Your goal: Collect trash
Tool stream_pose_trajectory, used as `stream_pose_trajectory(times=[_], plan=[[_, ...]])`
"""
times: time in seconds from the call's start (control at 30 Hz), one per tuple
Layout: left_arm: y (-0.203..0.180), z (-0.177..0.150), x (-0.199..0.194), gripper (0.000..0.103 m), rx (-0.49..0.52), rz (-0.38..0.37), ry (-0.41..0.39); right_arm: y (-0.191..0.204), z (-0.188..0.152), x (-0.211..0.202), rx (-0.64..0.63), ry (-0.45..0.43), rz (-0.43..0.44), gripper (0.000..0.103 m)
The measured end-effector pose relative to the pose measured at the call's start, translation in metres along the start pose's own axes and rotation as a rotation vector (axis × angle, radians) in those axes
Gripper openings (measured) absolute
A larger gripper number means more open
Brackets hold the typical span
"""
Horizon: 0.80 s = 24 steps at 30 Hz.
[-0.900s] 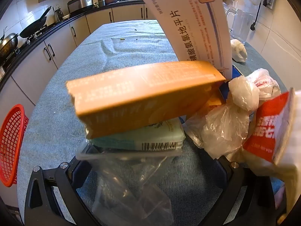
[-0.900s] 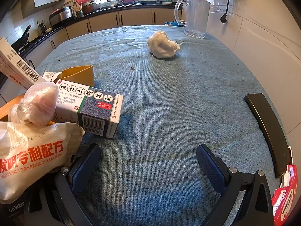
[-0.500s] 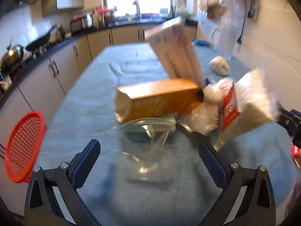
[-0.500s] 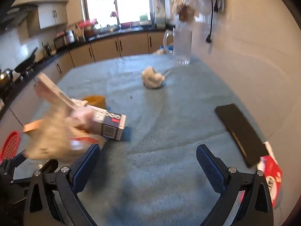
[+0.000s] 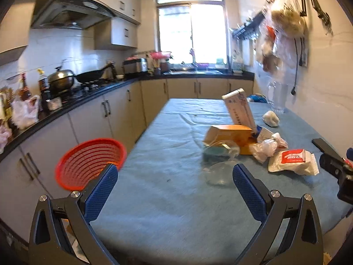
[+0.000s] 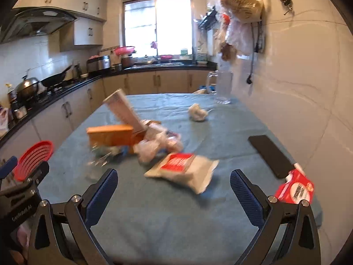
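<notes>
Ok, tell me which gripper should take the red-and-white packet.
Right, probably. The packet lies just ahead of the open right gripper, between its fingers' lines. From the left gripper, also open, the packet sits far off to the right.

Daylit kitchen, window (image 5: 191, 33), beige cabinets (image 5: 106, 119)

Daylit from the tall far window (image 5: 191, 33), blown out to white in both views. Soft glare along the pale tiled right wall (image 6: 297, 77) and on the steel range hood (image 5: 72, 11) at far left. Faint shadows only beneath the blue-padded black fingers (image 5: 100, 190) on the blue cloth-covered desk (image 5: 176, 198). Strong fisheye bending, black vignette at the corners. Motion blur across the right view, smearing the heap of cardboard boxes and crumpled plastic wrappers (image 6: 141, 139); sharper in the left view.
</notes>
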State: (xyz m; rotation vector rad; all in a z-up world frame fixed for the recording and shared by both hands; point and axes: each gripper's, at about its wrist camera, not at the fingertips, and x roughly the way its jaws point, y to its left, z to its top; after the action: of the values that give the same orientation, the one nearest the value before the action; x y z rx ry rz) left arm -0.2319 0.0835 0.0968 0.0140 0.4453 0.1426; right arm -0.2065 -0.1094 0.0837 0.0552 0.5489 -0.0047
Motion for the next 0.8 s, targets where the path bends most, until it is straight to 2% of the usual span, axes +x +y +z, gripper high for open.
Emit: stream_pose_trajectory(times=[0.2,0.47,0.8], plan=[[0.017,-0.018,-0.018,0.103,-0.02,0.046,-0.004,0.019,-0.02,-0.016,-0.044,-0.037,0.052,0.103],[0.035,-0.035,-0.017,0.103,-0.042,0.103,0.001,0.037,-0.028,-0.018,-0.096,-0.07,0.057,0.103],[0.036,-0.045,-0.016,0.103,-0.031,0.121,0.0,0.053,-0.038,-0.022,-0.152,-0.088,0.104,0.103]])
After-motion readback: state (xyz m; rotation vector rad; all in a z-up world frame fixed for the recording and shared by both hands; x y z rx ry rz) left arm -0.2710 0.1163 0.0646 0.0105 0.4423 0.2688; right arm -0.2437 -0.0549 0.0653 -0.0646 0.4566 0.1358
